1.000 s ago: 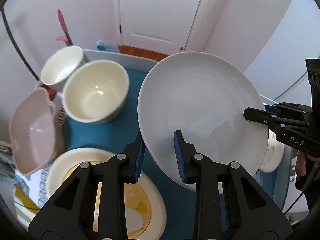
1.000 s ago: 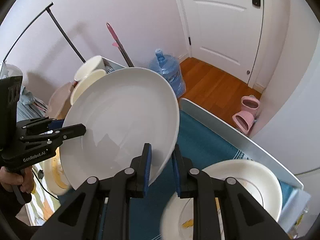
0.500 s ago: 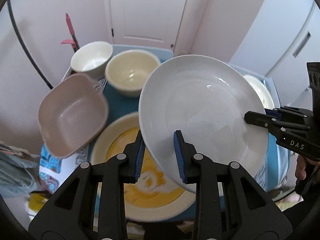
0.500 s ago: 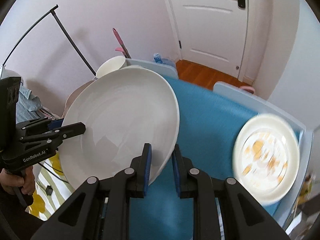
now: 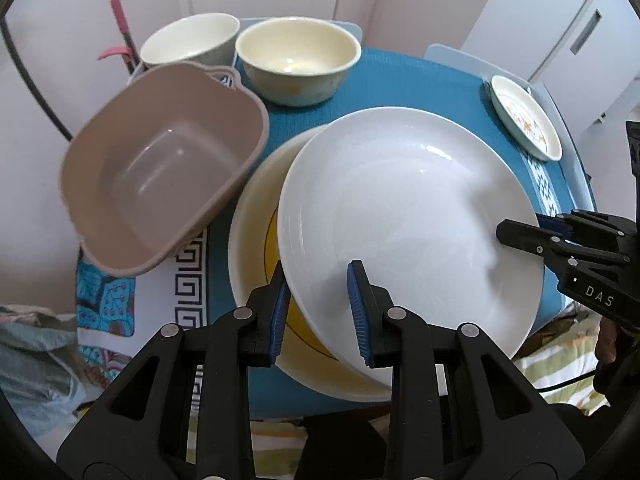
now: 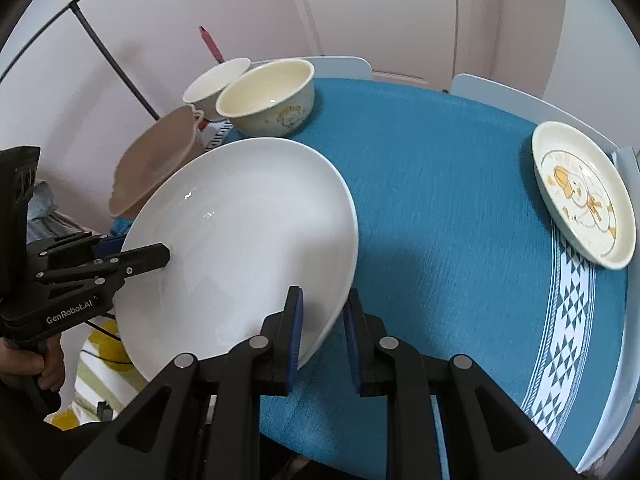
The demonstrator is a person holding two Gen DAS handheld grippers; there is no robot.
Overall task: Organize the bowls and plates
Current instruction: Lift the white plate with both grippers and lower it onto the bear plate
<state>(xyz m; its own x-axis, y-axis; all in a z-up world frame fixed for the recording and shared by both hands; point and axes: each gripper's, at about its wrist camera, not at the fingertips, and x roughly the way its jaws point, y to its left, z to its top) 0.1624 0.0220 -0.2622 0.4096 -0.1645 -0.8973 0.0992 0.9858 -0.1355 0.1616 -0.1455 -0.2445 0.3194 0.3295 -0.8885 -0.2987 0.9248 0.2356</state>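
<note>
Between the blue pads: both tongs grip one large white glazed round plate (image 5: 404, 216) by its rim.
Left tongs (image 5: 320, 312): clamped on the plate's edge at 6 o'clock in the left wrist view, one pad above the rim, one beneath.
Right tongs (image 6: 322, 336): pinching the opposite edge, at 6 o'clock in the right wrist view; in the left view they bite the rim at 3 o'clock.
Just changed: a second ago the plate hung over bare blue cloth with the yellow plate only at 7 o'clock; now it sits directly over it, with the bowls swung up to 11 and 12 o'clock.
Meaning for the task: the carry looks nearly done; my judgement is that lowering and stacking comes next.
Plate's look: smooth, glossy, unpatterned, shallow, tilted with its far edge higher; clean as far as I can see.
Beneath it: a wider cream round plate with a yellow centre (image 5: 256, 216), showing at 9 o'clock; contact cannot be told.
Further out: a brown squarish plastic basin (image 5: 160, 168), a cream ceramic bowl (image 5: 298, 60), a pale bowl (image 5: 188, 40), and a small cartoon-printed plate (image 6: 582, 194) at 2 o'clock.
Support: blue-clothed table (image 6: 440, 200).
</note>
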